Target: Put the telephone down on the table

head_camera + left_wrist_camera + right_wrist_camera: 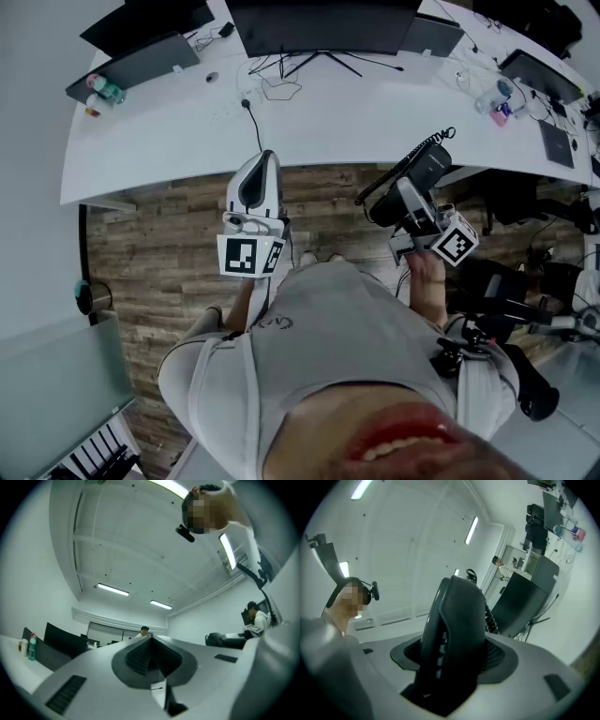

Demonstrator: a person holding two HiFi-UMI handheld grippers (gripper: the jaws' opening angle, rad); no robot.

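A black desk telephone [427,169] with a coiled cord hangs in the air just in front of the white table [169,131], at the right. My right gripper [403,202] is shut on the telephone; in the right gripper view the black telephone body [454,634] fills the space between the jaws. My left gripper [257,180] is held up at the middle, near the table's front edge, tilted toward the ceiling. Its jaws [150,656] are shut with nothing between them.
On the table stand a dark monitor [323,23], laptops [141,61], bottles [103,91], a loose black cable [251,117] and small items at the right [502,98]. Wooden floor [159,253] lies below me. Black chairs [525,300] stand at my right.
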